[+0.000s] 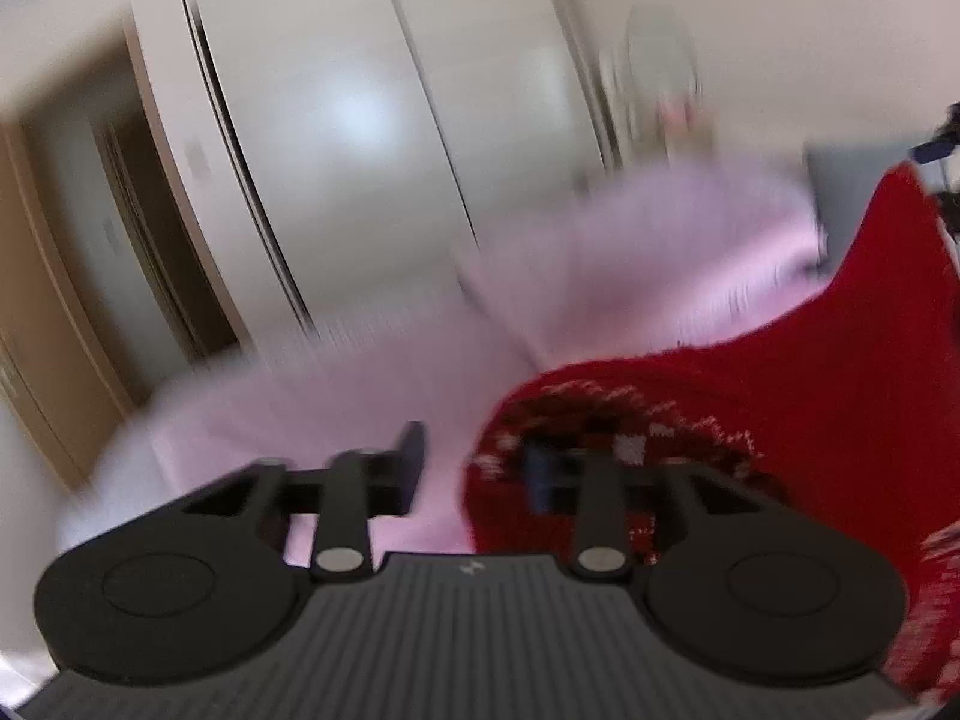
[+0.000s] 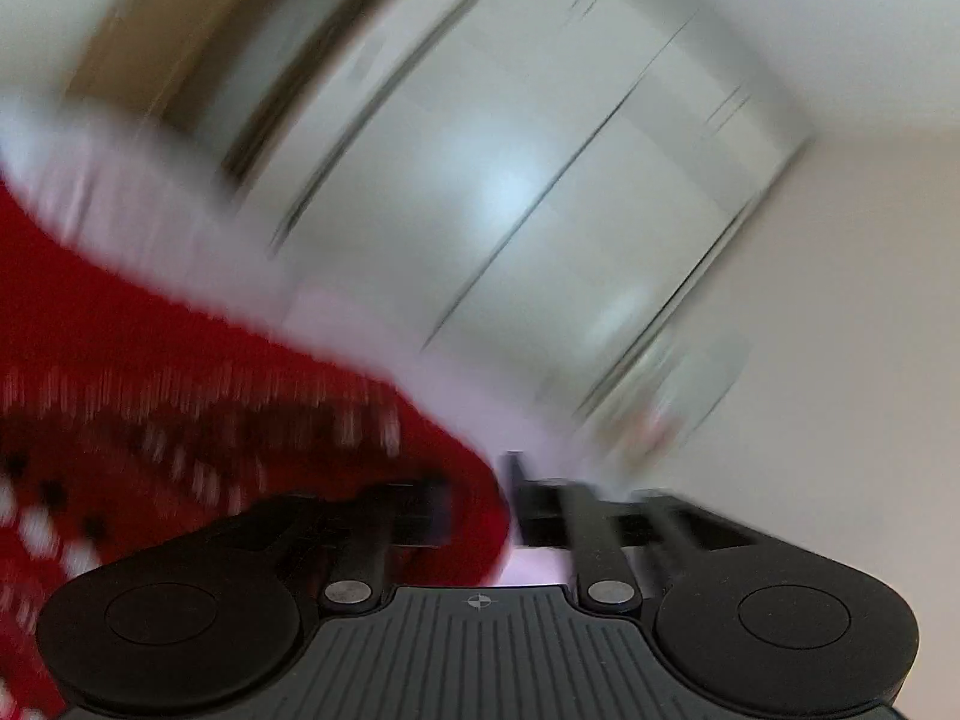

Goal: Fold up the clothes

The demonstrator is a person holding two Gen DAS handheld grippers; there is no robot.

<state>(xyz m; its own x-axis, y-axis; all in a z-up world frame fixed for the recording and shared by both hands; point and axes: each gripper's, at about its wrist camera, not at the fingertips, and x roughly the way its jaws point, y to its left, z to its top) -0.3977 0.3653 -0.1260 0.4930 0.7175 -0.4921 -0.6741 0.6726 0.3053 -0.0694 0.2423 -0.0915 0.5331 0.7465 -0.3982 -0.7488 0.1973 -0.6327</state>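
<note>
In the left wrist view, a brown wooden door frame (image 1: 42, 276) stands at nine o'clock, and glossy white wardrobe doors (image 1: 336, 138) with dark vertical seams fill the upper middle. Below them spreads a pale pink bed sheet (image 1: 336, 396), smooth but smeared by motion blur. The left gripper (image 1: 474, 468) shows matte black, ribbed plastic with round pivot housings. Its jaws stand wide apart: the left finger is bare over the sheet, while the right finger (image 1: 540, 474) lies against or within the red knitted sweater (image 1: 810, 408), whose chunky knit carries a white patterned band. The sweater bunches from four o'clock up to two o'clock and is not pinched between the jaws.

In the right wrist view, the same sweater (image 2: 150, 372) fills nine to seven o'clock, its white pattern streaked by blur. The right gripper (image 2: 480, 510) has its jaws drawn close, clamped on the sweater's red edge, which runs between the fingers. The white wardrobe doors (image 2: 528, 192) and a plain cream wall (image 2: 840, 324) lie from twelve to three o'clock.
</note>
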